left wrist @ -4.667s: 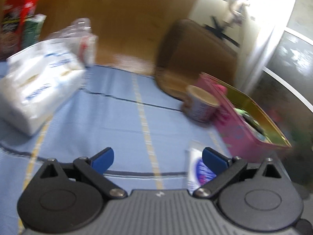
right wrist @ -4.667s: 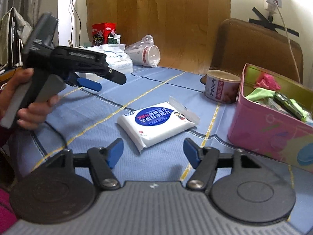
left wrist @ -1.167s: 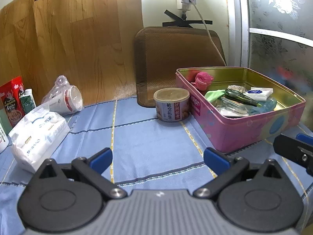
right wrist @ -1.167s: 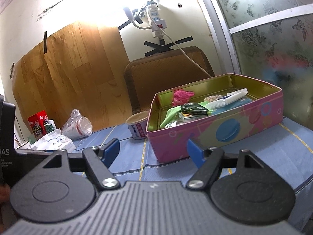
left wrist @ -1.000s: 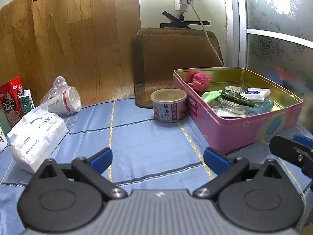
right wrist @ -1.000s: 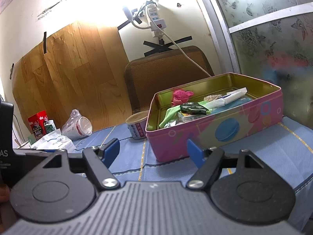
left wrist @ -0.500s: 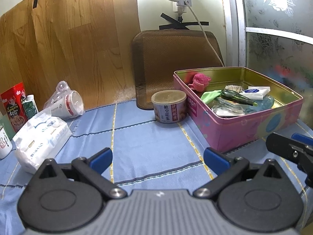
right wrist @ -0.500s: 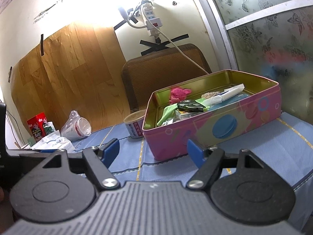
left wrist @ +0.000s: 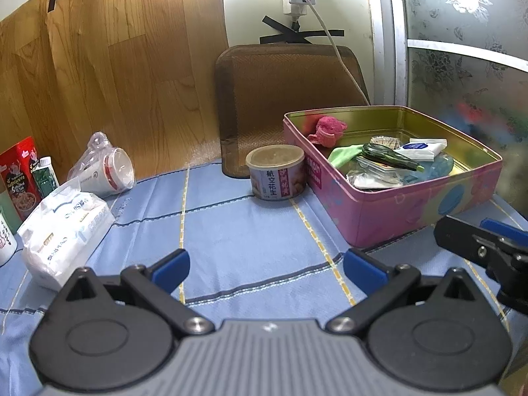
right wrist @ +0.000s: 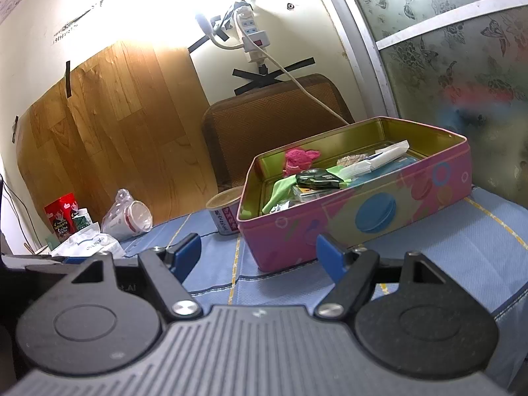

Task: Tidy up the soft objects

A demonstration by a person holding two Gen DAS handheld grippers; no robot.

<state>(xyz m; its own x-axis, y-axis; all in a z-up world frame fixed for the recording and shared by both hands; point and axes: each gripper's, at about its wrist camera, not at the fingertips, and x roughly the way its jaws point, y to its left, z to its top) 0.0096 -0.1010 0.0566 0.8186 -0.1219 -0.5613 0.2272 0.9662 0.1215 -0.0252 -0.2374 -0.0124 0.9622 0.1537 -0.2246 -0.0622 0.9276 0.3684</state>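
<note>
An open pink tin (left wrist: 412, 204) (right wrist: 412, 194) stands on the blue cloth at the right. Inside it lie a pink cloth (left wrist: 326, 127) (right wrist: 300, 160), a green cloth (left wrist: 345, 153) (right wrist: 283, 188), a white wipes pack with a blue label (left wrist: 419, 148) (right wrist: 379, 160) and other small items. A soft white tissue pack (left wrist: 62, 231) (right wrist: 89, 242) lies at the far left. My left gripper (left wrist: 265, 265) is open over bare cloth. My right gripper (right wrist: 257, 252) (left wrist: 478, 244) is open in front of the tin's near wall, with nothing between its fingers.
A round can (left wrist: 275, 173) (right wrist: 224, 214) stands against the tin's left end. Bagged paper cups (left wrist: 105, 171) lie at the back left beside a red box (left wrist: 18, 175). A brown mat (left wrist: 290, 99) leans on the wall behind. A frosted glass panel borders the right side.
Several seconds ago the wipes pack lay on the cloth before my right gripper; now it lies in the tin. Both grippers have turned toward the tin and barely moved in the last second.
</note>
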